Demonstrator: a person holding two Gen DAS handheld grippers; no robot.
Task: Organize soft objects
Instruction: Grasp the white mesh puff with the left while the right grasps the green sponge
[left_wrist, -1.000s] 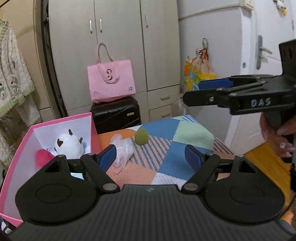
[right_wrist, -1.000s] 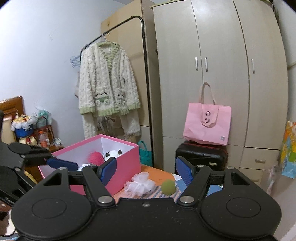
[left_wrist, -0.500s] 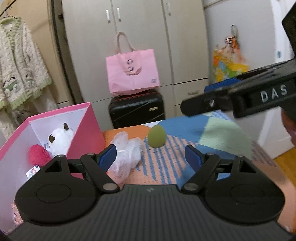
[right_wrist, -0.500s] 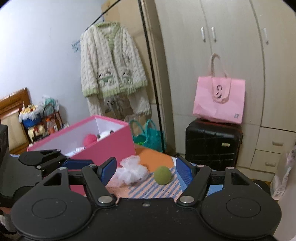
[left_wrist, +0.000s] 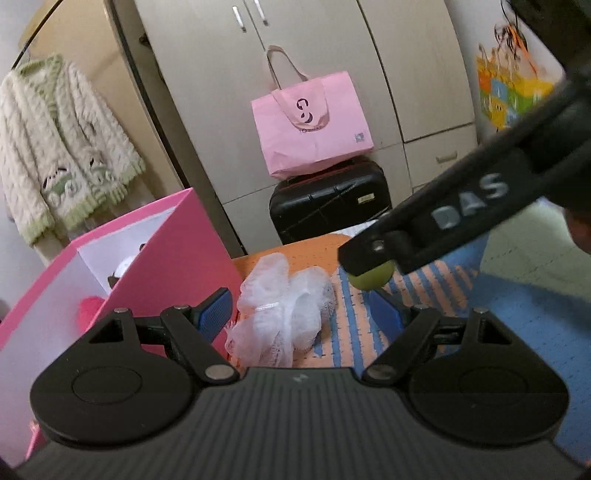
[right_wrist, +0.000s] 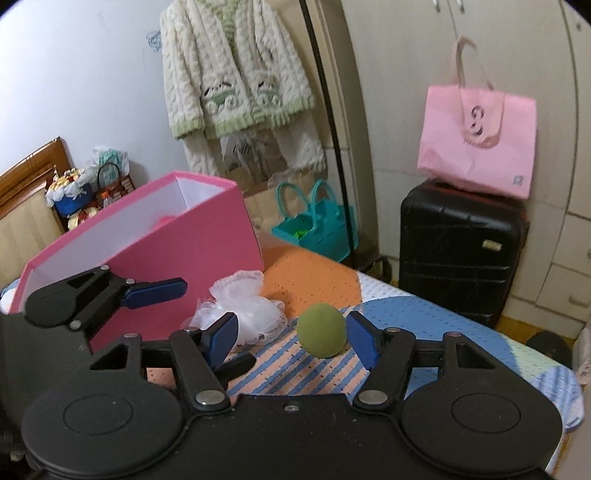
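A: Nearest first, then. The left gripper (left_wrist: 301, 312) has dropped in low over the patchwork mat (left_wrist: 524, 321) since a second ago. Its jaws stand wide apart, released, with the white mesh bath pouf (left_wrist: 282, 314) lying between and just ahead of the blue pads, not yet touched.

B: And the right gripper (right_wrist: 291, 334)?

A: It has come down too. Its jaws are closing at this moment around the green sponge egg (right_wrist: 322, 329), which sits on the striped patch between the pads. The right-side pad looks almost against it, but there is a clear gap on the left, so I would not call it gripped yet.

B: So both hands have moved from approach to pick-up?

A: That is my reading. A second ago both soft things were well ahead of the fingers; now each has its own gripper around it.

B: Where do they go?

A: Most likely the pink box (right_wrist: 177, 251), just left of the pouf, open at the top. The left view shows a white panda plush (left_wrist: 123, 264) and a fuzzy red pom-pom (left_wrist: 90, 308) already inside. Behind everything stand the black suitcase (right_wrist: 461, 254) and the pink tote bag (right_wrist: 476, 133) on it.
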